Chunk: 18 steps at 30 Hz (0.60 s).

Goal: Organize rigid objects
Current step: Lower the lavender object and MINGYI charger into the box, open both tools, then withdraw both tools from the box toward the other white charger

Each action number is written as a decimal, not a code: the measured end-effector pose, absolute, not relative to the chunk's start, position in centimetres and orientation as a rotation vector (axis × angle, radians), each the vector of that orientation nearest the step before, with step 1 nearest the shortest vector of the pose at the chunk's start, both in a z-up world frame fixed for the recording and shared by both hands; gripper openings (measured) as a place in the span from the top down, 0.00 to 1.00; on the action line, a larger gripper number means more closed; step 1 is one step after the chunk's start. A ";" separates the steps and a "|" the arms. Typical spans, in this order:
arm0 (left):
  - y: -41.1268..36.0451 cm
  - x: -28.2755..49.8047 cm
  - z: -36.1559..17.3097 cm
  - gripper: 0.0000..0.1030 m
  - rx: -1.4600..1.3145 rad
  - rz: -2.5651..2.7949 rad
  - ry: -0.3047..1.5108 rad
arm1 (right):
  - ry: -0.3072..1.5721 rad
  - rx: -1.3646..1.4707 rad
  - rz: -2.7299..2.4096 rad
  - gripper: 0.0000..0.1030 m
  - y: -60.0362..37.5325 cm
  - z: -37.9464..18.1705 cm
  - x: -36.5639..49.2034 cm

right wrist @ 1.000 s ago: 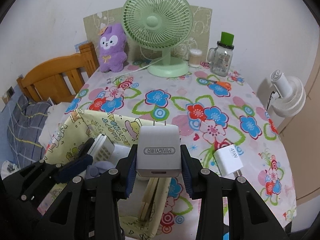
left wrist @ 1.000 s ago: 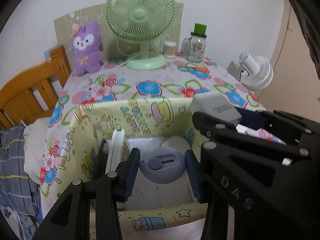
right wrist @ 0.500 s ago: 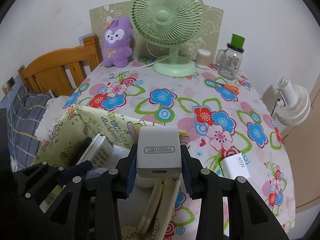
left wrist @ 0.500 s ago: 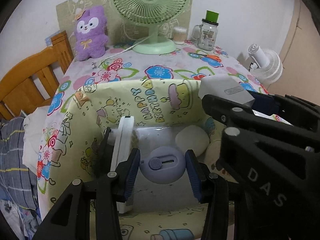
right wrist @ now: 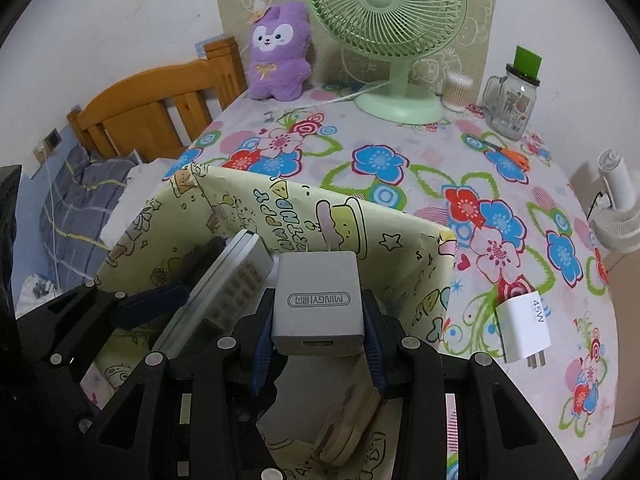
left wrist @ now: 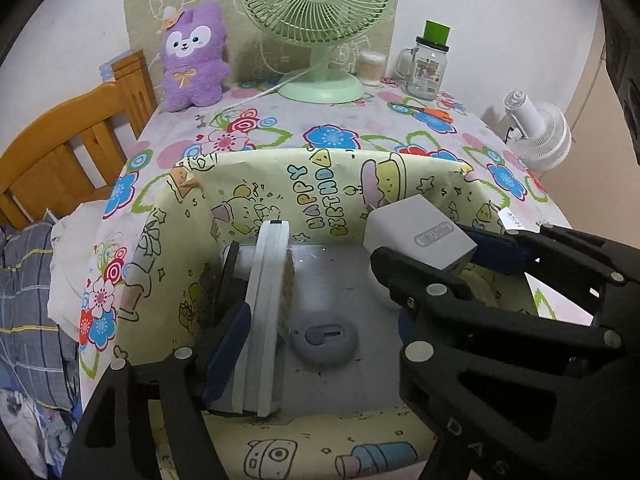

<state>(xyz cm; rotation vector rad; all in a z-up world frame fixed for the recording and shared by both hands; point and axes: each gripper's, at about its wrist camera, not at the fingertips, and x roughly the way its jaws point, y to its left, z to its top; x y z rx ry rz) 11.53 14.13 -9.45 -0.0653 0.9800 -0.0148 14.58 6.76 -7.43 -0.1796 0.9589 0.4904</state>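
Note:
A yellow "Happy Birthday" box (left wrist: 320, 176) stands on the flowered table. A purple oval gadget (left wrist: 324, 338) lies loose on the box floor. My left gripper (left wrist: 320, 340) is open over it; its left finger (left wrist: 224, 344) rests beside a white remote (left wrist: 266, 312) standing on edge. My right gripper (right wrist: 316, 344) is shut on a grey MINGYI charger (right wrist: 316, 300) above the box; the charger also shows in the left wrist view (left wrist: 420, 236). A white 45W charger (right wrist: 524, 324) lies on the table right of the box.
A green fan (right wrist: 388, 12), purple plush (right wrist: 278, 52), cotton swab jar (right wrist: 458, 88) and glass jar with green lid (right wrist: 512, 100) stand at the back. Orange scissors (right wrist: 512, 154) lie near the jar. A wooden bed frame (right wrist: 152, 108) is left, a white fan (right wrist: 620, 208) right.
My left gripper has opened and let go of the purple gadget, which now lies on the box floor. My right gripper has moved the grey charger further over the box.

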 end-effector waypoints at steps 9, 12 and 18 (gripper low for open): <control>13.3 9.8 -8.4 0.09 -0.028 -0.022 0.950 | 0.933 -0.184 0.495 0.46 6.2 -6.5 13.1; 12.9 9.2 -7.9 0.09 -0.018 -0.027 0.932 | 0.908 -0.186 0.470 0.38 5.8 -5.8 12.3; 11.8 8.2 -7.1 0.09 0.003 -0.030 0.910 | 0.878 -0.188 0.436 0.32 4.7 -4.9 11.1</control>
